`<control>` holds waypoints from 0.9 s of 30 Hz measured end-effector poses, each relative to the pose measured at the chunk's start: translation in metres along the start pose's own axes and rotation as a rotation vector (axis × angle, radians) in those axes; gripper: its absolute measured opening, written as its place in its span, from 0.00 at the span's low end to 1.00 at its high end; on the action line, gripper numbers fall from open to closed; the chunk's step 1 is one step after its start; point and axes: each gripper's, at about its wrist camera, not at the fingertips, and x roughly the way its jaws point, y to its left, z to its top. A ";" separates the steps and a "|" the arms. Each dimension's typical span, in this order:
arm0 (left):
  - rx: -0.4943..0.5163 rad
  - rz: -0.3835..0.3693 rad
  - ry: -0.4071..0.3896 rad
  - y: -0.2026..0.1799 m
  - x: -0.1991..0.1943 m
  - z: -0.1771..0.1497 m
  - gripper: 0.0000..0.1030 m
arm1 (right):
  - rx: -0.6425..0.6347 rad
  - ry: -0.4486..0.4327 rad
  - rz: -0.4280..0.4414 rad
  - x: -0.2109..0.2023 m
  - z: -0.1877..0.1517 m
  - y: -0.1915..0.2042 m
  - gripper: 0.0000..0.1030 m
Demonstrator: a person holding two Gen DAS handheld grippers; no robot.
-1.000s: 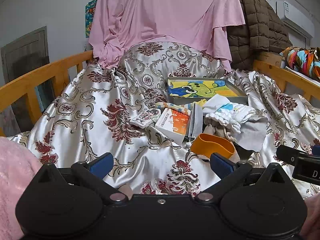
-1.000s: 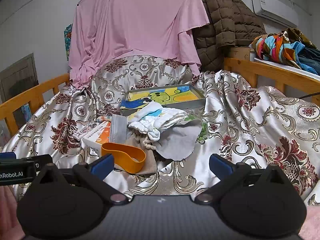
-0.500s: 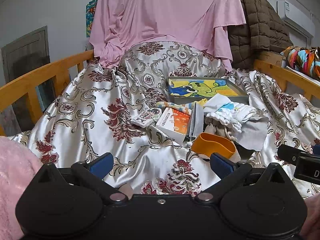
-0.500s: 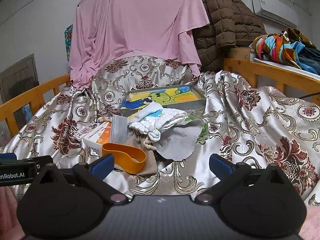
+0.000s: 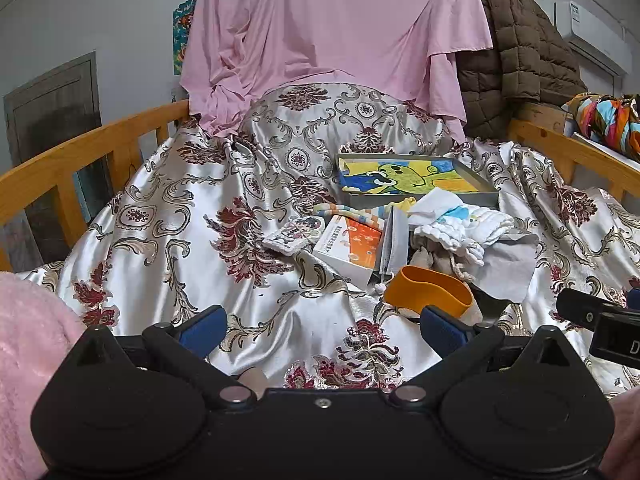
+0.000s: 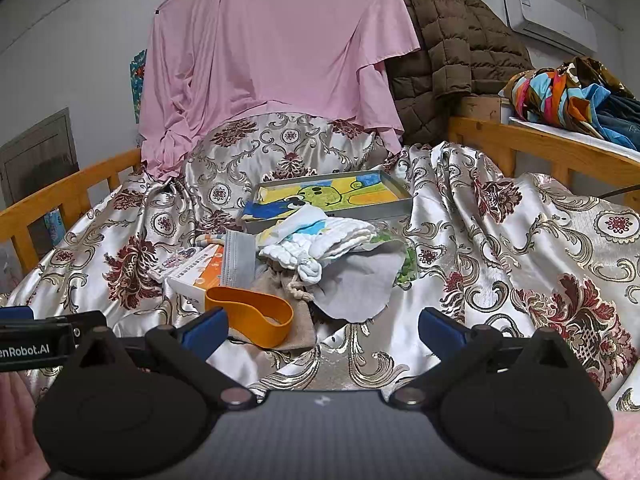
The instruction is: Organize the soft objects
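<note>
Satin bedspread bears a grey tray holding a cartoon picture; both grippers spread wide, empty

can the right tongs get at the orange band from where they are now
Probably yes. The right tongs are open and empty, and the orange band lies on top of the beige pouch just ahead of the left finger, nothing covering it. A short shift left looks enough.

The left hand-held gripper and right hand-held gripper hover side by side, blue-padded jaws spread wide, holding nothing.
</note>
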 end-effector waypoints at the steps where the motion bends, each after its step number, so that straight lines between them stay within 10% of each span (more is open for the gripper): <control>1: 0.000 0.000 0.000 0.000 0.000 0.000 0.99 | 0.000 0.000 0.000 0.000 0.000 0.000 1.00; 27: 0.003 0.002 0.000 0.000 0.000 0.000 0.99 | 0.003 -0.011 -0.001 -0.002 0.000 0.000 1.00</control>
